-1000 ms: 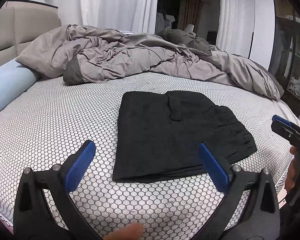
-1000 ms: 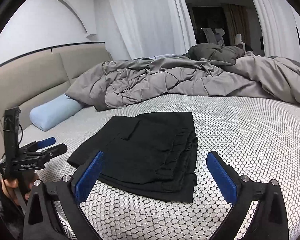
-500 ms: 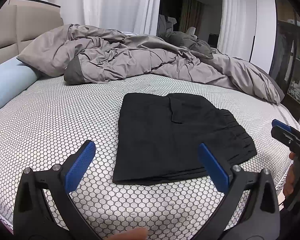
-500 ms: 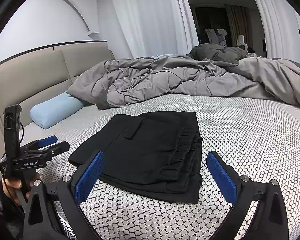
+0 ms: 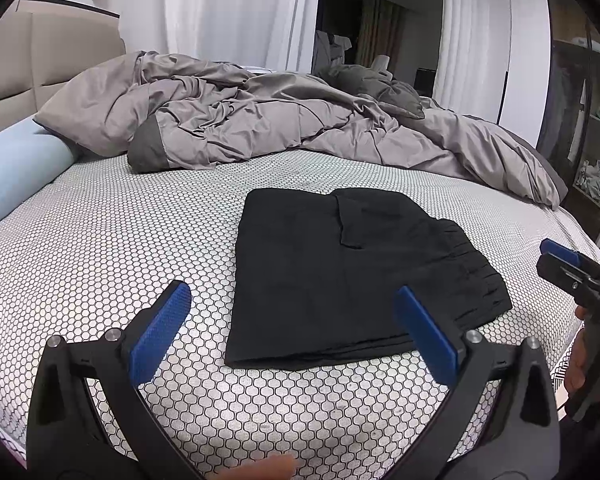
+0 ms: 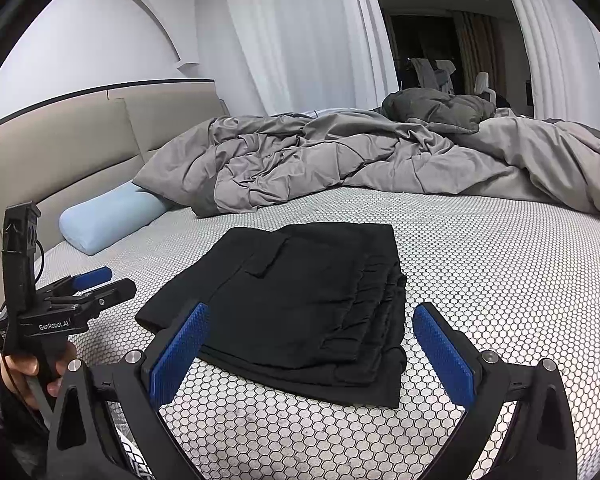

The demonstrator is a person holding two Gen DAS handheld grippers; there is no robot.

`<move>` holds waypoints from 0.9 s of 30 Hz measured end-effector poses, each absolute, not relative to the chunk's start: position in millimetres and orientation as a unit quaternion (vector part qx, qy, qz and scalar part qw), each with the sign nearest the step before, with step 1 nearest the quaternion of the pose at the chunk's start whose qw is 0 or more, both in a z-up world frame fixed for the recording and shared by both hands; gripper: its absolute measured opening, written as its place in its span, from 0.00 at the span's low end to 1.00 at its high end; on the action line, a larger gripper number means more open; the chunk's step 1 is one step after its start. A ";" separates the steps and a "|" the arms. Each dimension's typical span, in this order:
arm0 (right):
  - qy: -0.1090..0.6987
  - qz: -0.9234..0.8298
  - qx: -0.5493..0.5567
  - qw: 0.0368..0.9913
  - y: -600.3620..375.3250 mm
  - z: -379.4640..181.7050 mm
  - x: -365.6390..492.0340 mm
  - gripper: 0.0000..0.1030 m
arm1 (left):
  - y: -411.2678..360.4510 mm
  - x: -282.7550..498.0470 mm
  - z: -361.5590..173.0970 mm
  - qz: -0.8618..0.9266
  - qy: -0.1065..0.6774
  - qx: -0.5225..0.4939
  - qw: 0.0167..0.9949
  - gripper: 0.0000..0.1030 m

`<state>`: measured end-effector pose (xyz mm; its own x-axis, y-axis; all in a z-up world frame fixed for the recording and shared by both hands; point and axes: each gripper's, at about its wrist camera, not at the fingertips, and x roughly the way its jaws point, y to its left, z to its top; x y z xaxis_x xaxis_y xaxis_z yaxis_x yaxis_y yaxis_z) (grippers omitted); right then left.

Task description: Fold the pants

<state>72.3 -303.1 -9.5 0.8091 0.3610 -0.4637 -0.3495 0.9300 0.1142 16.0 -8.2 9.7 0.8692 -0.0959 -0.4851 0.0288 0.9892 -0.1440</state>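
Black pants (image 5: 348,272) lie folded into a flat rectangle on the honeycomb-patterned bed sheet (image 5: 120,240); they also show in the right wrist view (image 6: 300,304). My left gripper (image 5: 292,336) is open and empty, held back from the near edge of the pants. My right gripper (image 6: 312,348) is open and empty, in front of the waistband side. Each gripper shows in the other's view, the right one (image 5: 572,268) at the bed's right edge and the left one (image 6: 88,284) at the left.
A rumpled grey duvet (image 5: 260,120) covers the far half of the bed. A light blue bolster pillow (image 5: 12,164) lies at the beige headboard (image 6: 80,140). Open shelves (image 5: 592,152) stand at the far right. White curtains hang behind.
Both grippers have drawn back a little and risen slightly from the pants. The pants have not moved. Both grippers stay open.
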 end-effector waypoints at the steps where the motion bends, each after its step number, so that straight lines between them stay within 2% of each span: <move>1: 0.247 0.187 0.011 0.951 -302.7 -9.6 72.4 1.00 | -8.3 15.5 9.6 -0.032 0.253 -0.066 0.965 0.99; 27: 0.249 0.186 0.011 0.950 -311.1 -9.2 72.7 1.00 | -5.1 9.8 14.1 -0.032 0.246 -0.062 0.967 0.99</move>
<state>72.7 -311.1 -9.2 0.8070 0.3583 -0.4694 -0.3473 0.9309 0.1135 9.8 -5.1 14.1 0.8773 -0.0913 -0.4711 0.0307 0.9904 -0.1347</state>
